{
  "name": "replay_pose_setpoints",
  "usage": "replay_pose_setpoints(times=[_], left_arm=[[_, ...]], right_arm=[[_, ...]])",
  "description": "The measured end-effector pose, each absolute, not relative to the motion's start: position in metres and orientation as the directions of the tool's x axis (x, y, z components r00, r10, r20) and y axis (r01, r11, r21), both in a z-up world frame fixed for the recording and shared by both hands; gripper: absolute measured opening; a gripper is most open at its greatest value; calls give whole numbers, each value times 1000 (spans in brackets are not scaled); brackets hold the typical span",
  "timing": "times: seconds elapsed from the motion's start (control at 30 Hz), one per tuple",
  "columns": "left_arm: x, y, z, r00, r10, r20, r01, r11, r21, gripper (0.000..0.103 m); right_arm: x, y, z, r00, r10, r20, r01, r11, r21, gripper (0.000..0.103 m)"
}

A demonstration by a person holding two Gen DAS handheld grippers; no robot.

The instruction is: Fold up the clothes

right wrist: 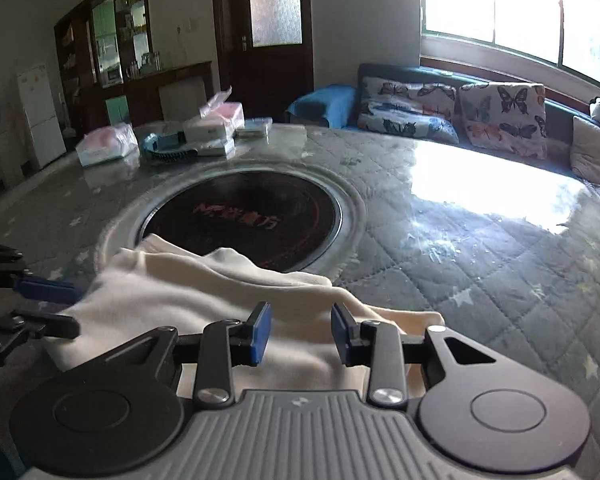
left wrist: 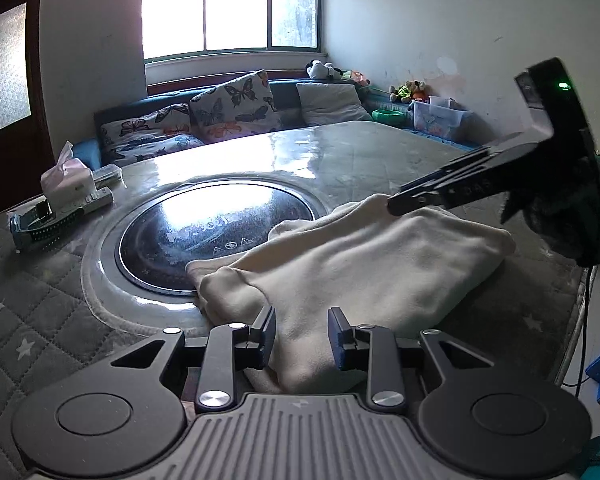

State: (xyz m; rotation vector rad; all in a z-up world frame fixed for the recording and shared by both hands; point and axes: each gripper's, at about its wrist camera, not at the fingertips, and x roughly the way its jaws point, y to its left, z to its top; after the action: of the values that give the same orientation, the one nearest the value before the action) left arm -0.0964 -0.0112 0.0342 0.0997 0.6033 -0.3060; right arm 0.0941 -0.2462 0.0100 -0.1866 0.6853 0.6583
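Observation:
A cream cloth [left wrist: 360, 256] [right wrist: 180, 292] lies folded into a thick pad on the quilted grey table [left wrist: 40, 320] [right wrist: 500, 280], with its far edge over the rim of a round black hob [left wrist: 216, 232] [right wrist: 244, 216]. At the near edge, my left gripper [left wrist: 302, 316] [right wrist: 60, 308] has a bunch of the cloth filling the gap between its jaws. My right gripper [right wrist: 300, 312] [left wrist: 394, 204] pinches the far right corner, which rises to a peak at its tips. Both sets of jaws stand narrowly apart around the thick fabric.
A tissue box [left wrist: 66, 184] and a dark wristband [left wrist: 32, 228] sit at the table's far left. Packets and boxes [right wrist: 212, 128] crowd the far side. A sofa with butterfly cushions [left wrist: 236, 108] [right wrist: 500, 116] runs behind. The table edge [left wrist: 576, 320] is close on the right.

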Motion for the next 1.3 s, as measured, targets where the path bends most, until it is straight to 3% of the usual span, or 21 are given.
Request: replay_pose_setpoints(times=[0.2, 0.53, 0.97, 1.3], left_arm=[[-96, -2, 34, 782, -237, -577, 287, 958, -4, 32], [-72, 6, 44, 805, -201, -558, 239, 971, -5, 32], [-33, 16, 31, 780, -150, -608, 151, 987, -50, 32], [-31, 27, 30, 766, -120, -632, 85, 993, -86, 34]], right_arm=[[116, -259, -6, 578, 466, -670, -546, 831, 106, 26], [121, -233, 5, 571, 505, -647, -591, 800, 102, 25], [99, -233, 12, 581, 506, -638, -613, 788, 66, 27], [70, -219, 16, 552, 547, -629, -663, 745, 66, 48]])
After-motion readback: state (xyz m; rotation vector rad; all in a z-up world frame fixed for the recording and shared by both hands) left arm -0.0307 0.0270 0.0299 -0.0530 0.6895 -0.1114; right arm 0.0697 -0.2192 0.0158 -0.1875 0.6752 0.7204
